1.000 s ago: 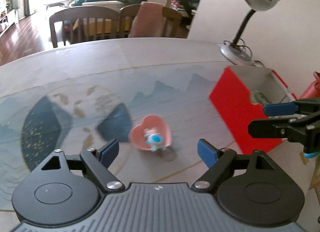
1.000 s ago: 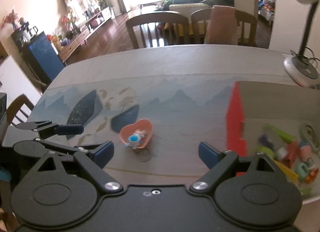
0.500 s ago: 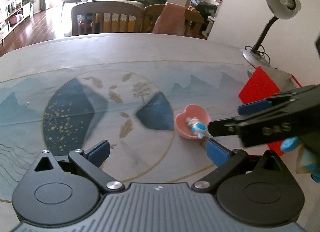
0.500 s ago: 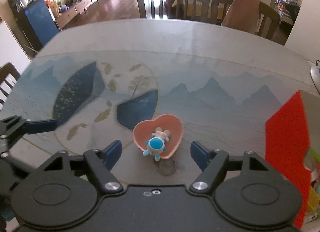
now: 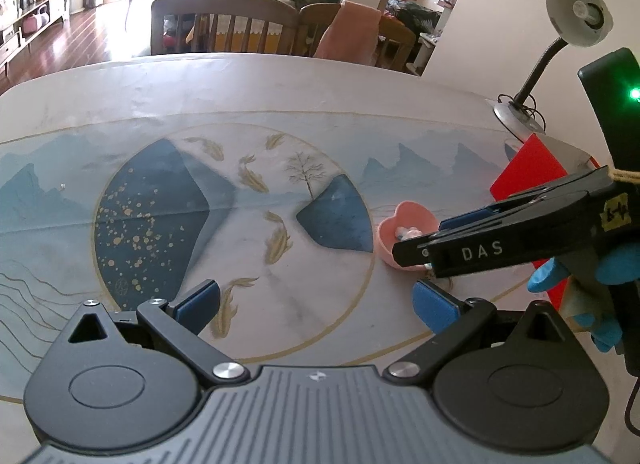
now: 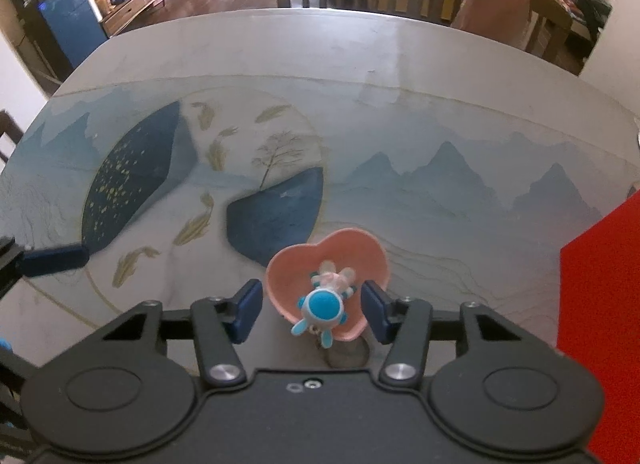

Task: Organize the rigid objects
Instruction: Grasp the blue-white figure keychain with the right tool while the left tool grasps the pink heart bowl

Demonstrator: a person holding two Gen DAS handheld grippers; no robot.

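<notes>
Two grippers are over the tabletop right now, and the action sits on the right one. Right gripper is angled steeply down over a pink heart-shaped dish, its blue pads flanking the dish's near lobe; the jaws have just been closing, the dish and the little figure between them, and the right pad looks to be right at the dish rim while the left pad stands a sliver off, so no firm pinch shows. Lying in the dish is a small toy figure with a blue round head, its pale body pointing toward the far edge. Just under the dish's near tip, a metal ring rests on the mat. From the left wrist view, the dish lies toward the right side of the tabletop, just outside the gold circle printed on the landscape mat, with the right gripper's black finger crossing in front of it. Left gripper hangs spread wide, nothing between its pads, over the circle's near arc. Red box stands near the right edge, beyond the dish, and a desk lamp rises at the far right corner. Blue-gloved hand grips the right tool.
</notes>
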